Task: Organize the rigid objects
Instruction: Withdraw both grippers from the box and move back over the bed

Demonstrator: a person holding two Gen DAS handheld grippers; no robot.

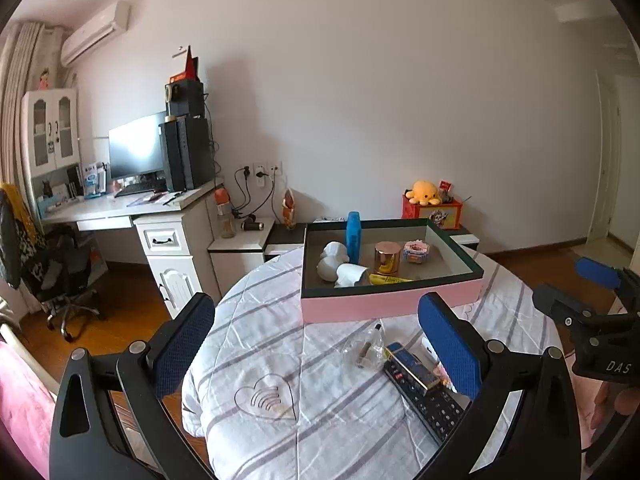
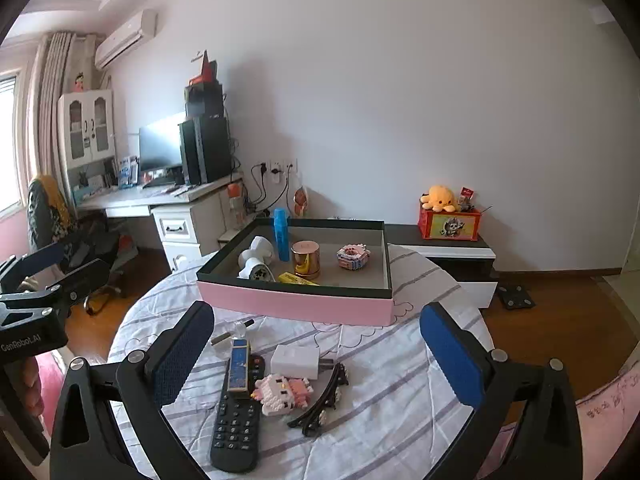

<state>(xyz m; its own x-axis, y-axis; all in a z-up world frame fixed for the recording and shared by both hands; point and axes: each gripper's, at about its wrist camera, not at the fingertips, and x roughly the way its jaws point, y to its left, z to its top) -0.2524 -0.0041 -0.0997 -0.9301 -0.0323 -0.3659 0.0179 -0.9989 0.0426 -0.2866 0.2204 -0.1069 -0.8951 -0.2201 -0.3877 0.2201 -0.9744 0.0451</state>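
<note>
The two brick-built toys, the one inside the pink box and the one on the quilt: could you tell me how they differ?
The brick toy in the box is a low, ring-like block with a hollow centre, while the brick cat on the quilt is a figure with a white head and pink body. The first sits alone on the box floor; the second lies beside the black remote and the hair clip. Both are small, pink and white.
</note>
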